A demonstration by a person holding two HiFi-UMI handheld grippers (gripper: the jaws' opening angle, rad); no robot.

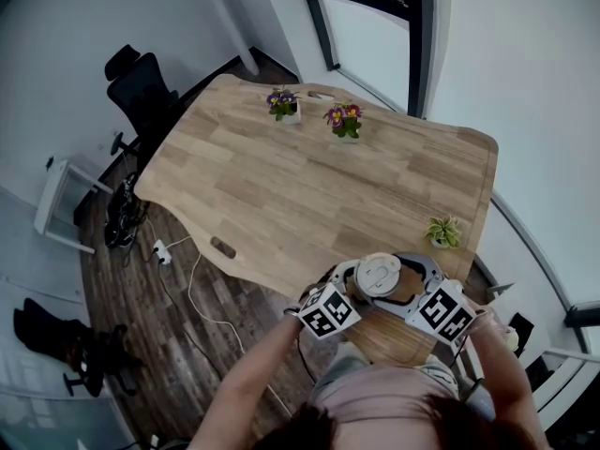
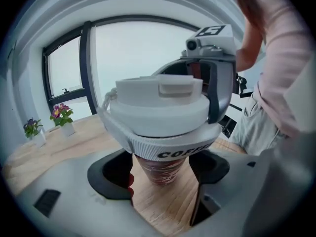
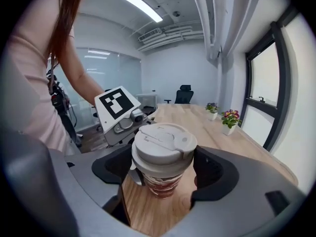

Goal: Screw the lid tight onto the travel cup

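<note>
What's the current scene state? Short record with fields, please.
cup: travel cup standing on the wooden table, at the edge nearest the person
lid: white lid sits on the cup; tightness cannot be told
left gripper: jaws closed on the cup's body, below the sleeve
right gripper: jaws closed on the lid
other: three potted plants elsewhere on the table

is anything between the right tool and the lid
Nothing visible does. The lid sits directly between the right tool's jaws, already on the travel cup, whose body stands between the left tool's jaws.
</note>
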